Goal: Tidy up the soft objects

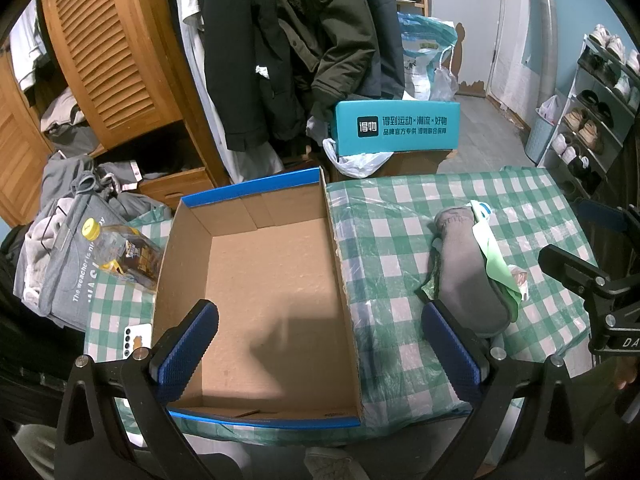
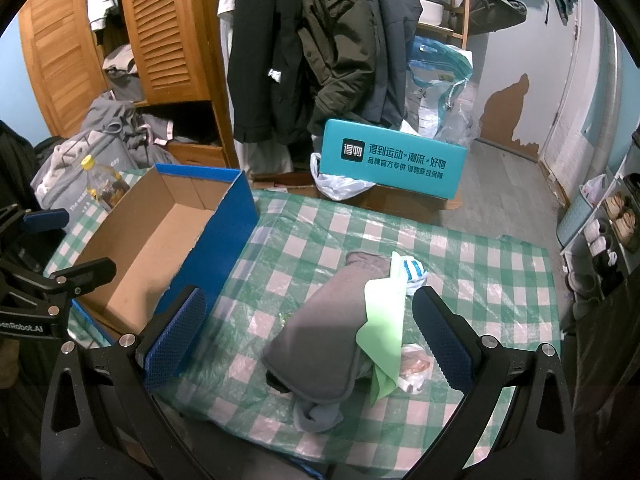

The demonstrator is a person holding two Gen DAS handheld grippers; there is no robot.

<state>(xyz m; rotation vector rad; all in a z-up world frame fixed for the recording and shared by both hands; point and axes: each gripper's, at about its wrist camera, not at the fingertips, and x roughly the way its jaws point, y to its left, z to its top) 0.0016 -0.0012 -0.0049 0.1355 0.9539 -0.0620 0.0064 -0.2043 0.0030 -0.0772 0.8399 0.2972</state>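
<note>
An empty cardboard box (image 1: 256,280) with blue outer sides sits on the green-checked table; it also shows in the right wrist view (image 2: 160,240). A pile of soft items lies to its right: a grey sock (image 1: 468,280) (image 2: 320,340), a light green cloth (image 1: 498,268) (image 2: 384,320) and a white-and-blue sock (image 2: 414,272). My left gripper (image 1: 320,344) is open above the box's near end. My right gripper (image 2: 308,336) is open, its fingers on either side of the pile, above it.
A plastic bottle (image 1: 124,252) and a phone (image 1: 138,340) lie left of the box. A teal box (image 1: 396,126) stands on a carton behind the table. Hanging coats, a wooden wardrobe and a shoe rack (image 1: 592,112) surround the table. A small plastic wrapper (image 2: 416,364) lies by the pile.
</note>
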